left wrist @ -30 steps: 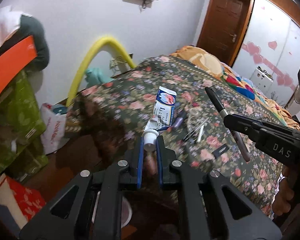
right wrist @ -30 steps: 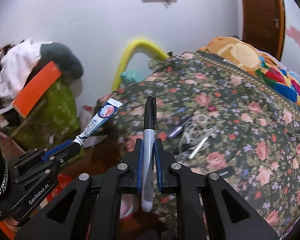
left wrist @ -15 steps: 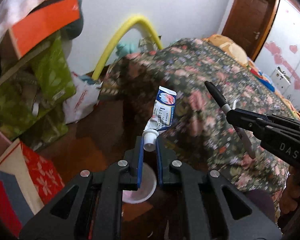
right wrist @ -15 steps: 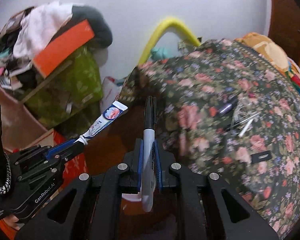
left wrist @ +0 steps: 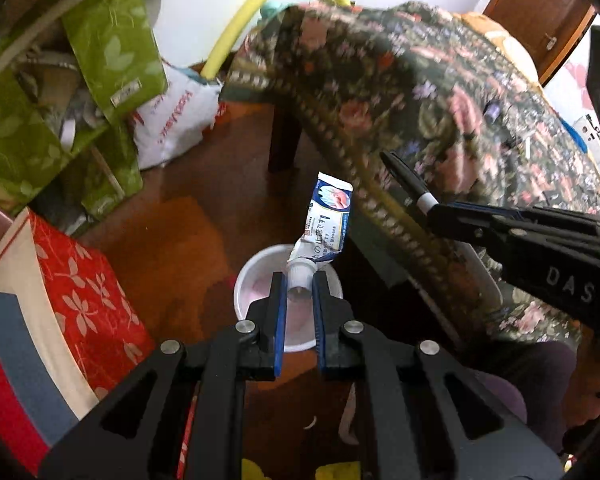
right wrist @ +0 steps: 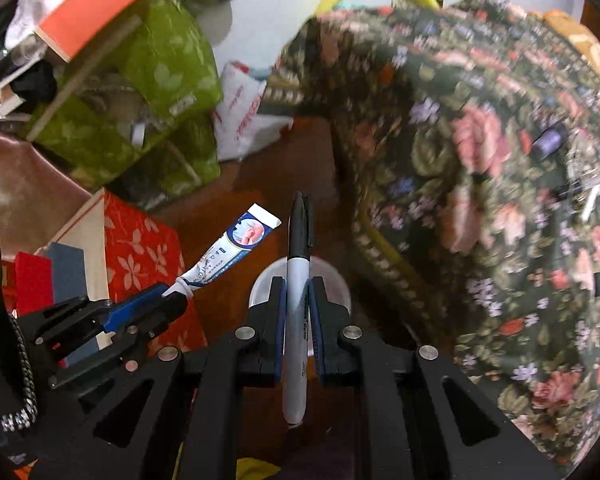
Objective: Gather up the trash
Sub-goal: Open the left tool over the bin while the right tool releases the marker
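My left gripper [left wrist: 299, 280] is shut on the white cap of a squeezed blue-and-white toothpaste tube [left wrist: 326, 220], held upright above a round white bin [left wrist: 252, 284] on the wooden floor. It also shows in the right wrist view [right wrist: 172, 298] with the tube [right wrist: 232, 248]. My right gripper [right wrist: 298, 286] is shut on a black-capped grey marker [right wrist: 298, 264], over the same bin [right wrist: 332, 276]. From the left wrist view the marker [left wrist: 408, 180] sticks out of the right gripper [left wrist: 436, 212].
A bed with a dark floral cover [left wrist: 460, 100] fills the right, with small items [right wrist: 550, 140] lying on it. A red floral box [left wrist: 84, 292], green bags [left wrist: 112, 40] and a white plastic bag [left wrist: 172, 120] crowd the left. A yellow hoop [left wrist: 260, 4] leans on the wall.
Both grippers have swung down and left off the bed, toward the floor. The white bin now lies right under both. The tube and the marker stay gripped.
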